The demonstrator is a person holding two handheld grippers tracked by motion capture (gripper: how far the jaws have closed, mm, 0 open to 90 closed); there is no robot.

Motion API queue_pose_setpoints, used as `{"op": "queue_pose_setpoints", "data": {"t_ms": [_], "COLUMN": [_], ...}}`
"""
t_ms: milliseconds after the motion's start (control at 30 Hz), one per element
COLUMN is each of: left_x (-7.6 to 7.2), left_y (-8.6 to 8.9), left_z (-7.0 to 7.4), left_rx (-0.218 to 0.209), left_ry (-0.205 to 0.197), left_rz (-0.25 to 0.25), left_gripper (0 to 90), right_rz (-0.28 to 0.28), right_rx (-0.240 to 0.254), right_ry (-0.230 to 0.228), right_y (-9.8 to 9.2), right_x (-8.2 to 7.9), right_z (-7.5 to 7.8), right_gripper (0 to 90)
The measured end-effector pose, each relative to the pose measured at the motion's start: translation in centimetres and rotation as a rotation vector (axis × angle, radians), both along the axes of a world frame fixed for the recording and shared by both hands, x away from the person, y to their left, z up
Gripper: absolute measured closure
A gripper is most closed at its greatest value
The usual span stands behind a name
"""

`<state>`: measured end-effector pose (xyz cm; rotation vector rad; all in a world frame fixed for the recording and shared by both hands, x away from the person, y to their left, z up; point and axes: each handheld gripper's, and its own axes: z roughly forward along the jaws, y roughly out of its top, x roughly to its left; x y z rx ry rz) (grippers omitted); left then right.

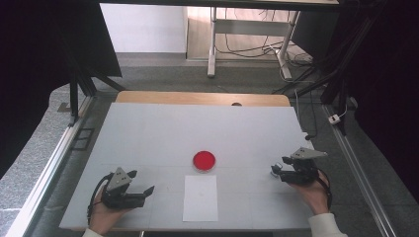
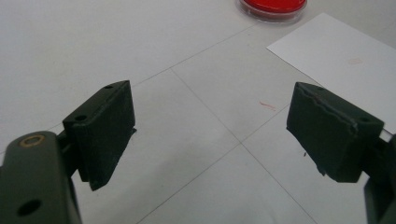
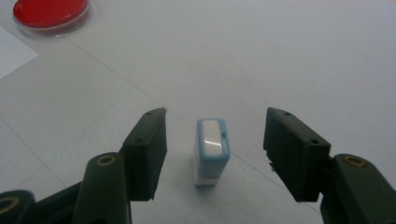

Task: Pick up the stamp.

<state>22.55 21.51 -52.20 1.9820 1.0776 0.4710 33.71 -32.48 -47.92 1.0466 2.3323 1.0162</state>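
My right gripper (image 3: 215, 149) stands with its jaws apart on either side of the stamp (image 3: 211, 151), gaps showing on both sides, nothing clamped. The stamp stands upright on the table (image 1: 148, 133), near its right edge. My left gripper (image 2: 210, 135) rests wide open and holds nothing, over bare table beside the paper (image 1: 200, 197). The dish (image 1: 204, 161), holding a red filling, sits just beyond the paper.
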Motion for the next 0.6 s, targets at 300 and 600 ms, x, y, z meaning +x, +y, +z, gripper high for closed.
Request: {"op": "queue_pose_setpoints", "data": {"t_ms": [300, 600], "left_x": [0.05, 0.04], "left_y": [0.02, 0.10], "left_z": [-0.05, -0.12], "left_rx": [0.000, 0.002], "left_ry": [0.004, 0.005], "left_rz": [-0.002, -0.002], "left_gripper": [15.7, 15.8], "right_rz": [0.004, 0.022], "right_rx": [-0.024, -0.031], "right_ry": [0.000, 0.009], "right_y": [0.06, 0.08], "right_x": [0.13, 0.05], "right_z": [-0.53, -0.91], "right_gripper": [50.9, 65.4]}}
